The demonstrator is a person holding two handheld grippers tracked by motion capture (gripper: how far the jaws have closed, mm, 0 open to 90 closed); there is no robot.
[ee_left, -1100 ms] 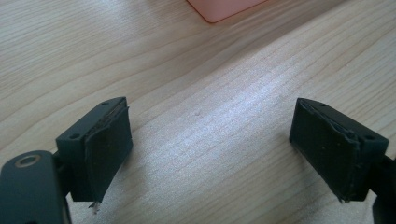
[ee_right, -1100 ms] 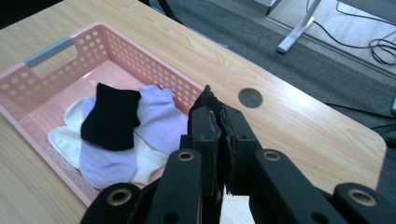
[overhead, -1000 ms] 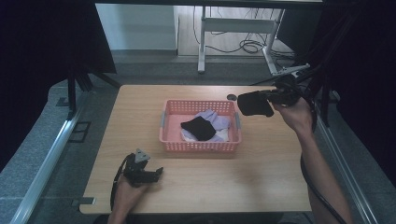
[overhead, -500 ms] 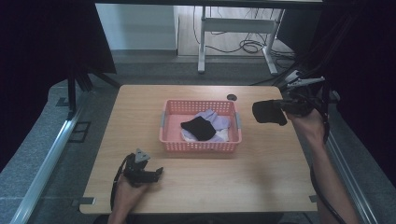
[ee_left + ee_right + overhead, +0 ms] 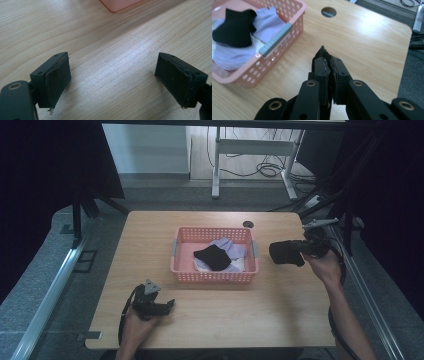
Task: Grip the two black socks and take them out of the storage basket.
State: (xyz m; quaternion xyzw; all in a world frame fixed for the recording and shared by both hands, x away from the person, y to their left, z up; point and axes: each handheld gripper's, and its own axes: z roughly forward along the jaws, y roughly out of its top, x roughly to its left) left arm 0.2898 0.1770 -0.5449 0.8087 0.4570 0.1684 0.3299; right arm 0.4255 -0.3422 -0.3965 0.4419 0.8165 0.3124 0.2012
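In the high view, right gripper point(image 5: 300, 251) clamped on a black cloth point(image 5: 282, 253) above bare table point(image 5: 280, 300) just right of the pink basket point(image 5: 215, 276); in the left gripper view, left gripper point(image 5: 112, 75) gaping, empty; in the right gripper view, jaws pinched on cloth, basket off to the left.

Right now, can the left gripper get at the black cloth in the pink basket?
Probably yes. The left gripper rests open on the table, and the black cloth lies uncovered on top in the pink basket, with bare wood between them.
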